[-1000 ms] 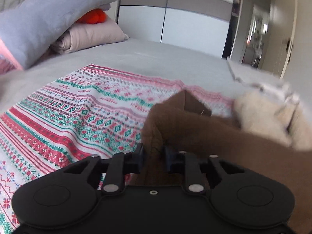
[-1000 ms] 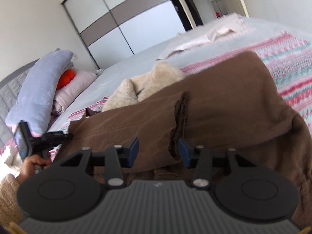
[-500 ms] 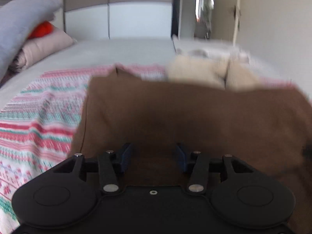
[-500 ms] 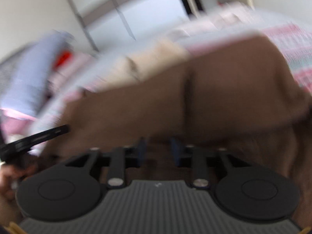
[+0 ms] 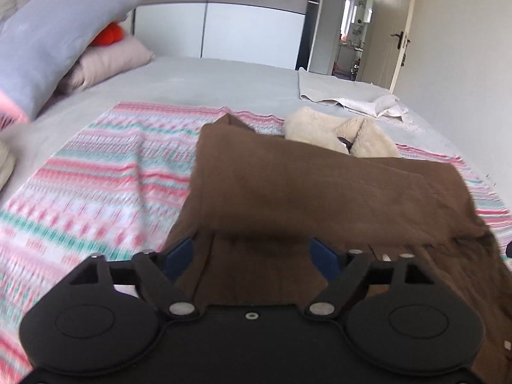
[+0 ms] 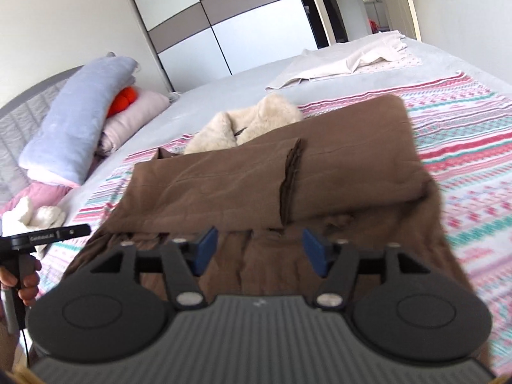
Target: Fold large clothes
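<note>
A large brown coat (image 5: 313, 192) with a cream fleece collar (image 5: 342, 134) lies folded over on a striped patterned blanket (image 5: 96, 185) on the bed. My left gripper (image 5: 252, 252) hovers at the coat's near left edge. Its jaws are opening wide, with cloth below them but nothing pressed. In the right wrist view the coat (image 6: 240, 179) shows a dark seam down its top fold. My right gripper (image 6: 260, 249) is at the near hem, its jaws opening and its blue pads (image 6: 204, 249) off the fabric. The left gripper (image 6: 48, 233) and the hand (image 6: 27, 284) holding it appear at far left.
Stacked pillows (image 5: 57, 38) and an orange object (image 5: 108, 33) sit at the bed's head, with a wardrobe (image 5: 249, 28) behind. A pale cloth (image 5: 348, 96) lies on the grey sheet (image 5: 208, 83) beyond the coat. A wall and door (image 5: 403, 38) stand to the right.
The left gripper let go of the brown fabric, opened wide and shifted along the coat's near edge. The right gripper closed briefly, then opened. The folded coat now lies flat.
</note>
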A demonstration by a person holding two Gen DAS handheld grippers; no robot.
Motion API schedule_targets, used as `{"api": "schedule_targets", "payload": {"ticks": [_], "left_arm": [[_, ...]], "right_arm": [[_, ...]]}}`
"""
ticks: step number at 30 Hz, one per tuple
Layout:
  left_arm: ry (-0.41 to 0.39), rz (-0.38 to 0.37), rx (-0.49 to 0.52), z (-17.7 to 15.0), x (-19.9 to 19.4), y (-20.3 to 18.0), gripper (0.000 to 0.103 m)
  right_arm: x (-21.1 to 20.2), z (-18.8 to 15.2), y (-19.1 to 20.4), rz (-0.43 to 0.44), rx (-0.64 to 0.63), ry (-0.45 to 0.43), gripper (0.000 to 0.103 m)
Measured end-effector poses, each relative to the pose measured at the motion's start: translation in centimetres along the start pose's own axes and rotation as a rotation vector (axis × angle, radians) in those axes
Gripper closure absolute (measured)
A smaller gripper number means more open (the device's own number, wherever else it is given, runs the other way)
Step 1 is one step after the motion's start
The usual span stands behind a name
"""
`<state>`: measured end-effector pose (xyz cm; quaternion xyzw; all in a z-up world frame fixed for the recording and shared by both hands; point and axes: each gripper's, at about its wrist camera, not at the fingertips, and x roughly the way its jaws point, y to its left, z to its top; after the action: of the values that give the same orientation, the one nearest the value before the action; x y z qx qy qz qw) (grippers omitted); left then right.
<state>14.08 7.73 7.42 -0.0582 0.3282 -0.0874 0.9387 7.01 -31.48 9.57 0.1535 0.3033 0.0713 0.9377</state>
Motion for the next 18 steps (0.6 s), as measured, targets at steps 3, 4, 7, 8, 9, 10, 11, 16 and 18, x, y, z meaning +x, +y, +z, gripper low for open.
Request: {"api": "schedule_targets", "payload": {"ticks": [3,4,7,8,9,10,11,16,18], "left_arm": [[0.013,-0.031,-0.045,-1.8,-3.1,1.3,0.008],[0.021,-0.037,-0.049,-2.3,-4.0,1.7,0.006],[0.037,-0.035,-0.027,-3.4,-6.9,2.8,0.002],[0.037,-0.035,-0.017,-3.7,-7.7,3.2,0.000],[0.036,-0.037,-0.007,-3.9,-8.5,3.6,0.000],[0.038,-0.041,0.001,-4.2,-9.2,4.0,0.000],[0.041,-0.048,0.005,-4.5,-9.8,4.4,0.000],[0.106,-0.093,-0.023,-6.3,-11.0,6.7,0.000],[0.148,-0.112,-0.032,-7.1,-11.1,7.5,0.000]], "right_arm": [[-3.5,-0.4,-1.4,-0.021,-0.016,-0.002,0.019],[-4.7,-0.7,-2.1,-0.023,0.003,-0.011,0.015],[-7.3,-1.5,-4.1,-0.010,0.106,-0.006,0.012],[-8.1,-1.8,-4.8,-0.008,0.134,-0.001,0.011],[-8.8,-2.2,-5.4,-0.003,0.154,0.006,0.010],[-9.6,-2.7,-5.8,0.003,0.167,0.014,0.010],[-10.3,-3.2,-6.1,0.008,0.178,0.022,0.009],[-13.5,-6.0,-6.6,0.029,0.195,0.066,0.006],[-14.2,-7.2,-6.1,0.015,0.169,0.093,0.005]]}}
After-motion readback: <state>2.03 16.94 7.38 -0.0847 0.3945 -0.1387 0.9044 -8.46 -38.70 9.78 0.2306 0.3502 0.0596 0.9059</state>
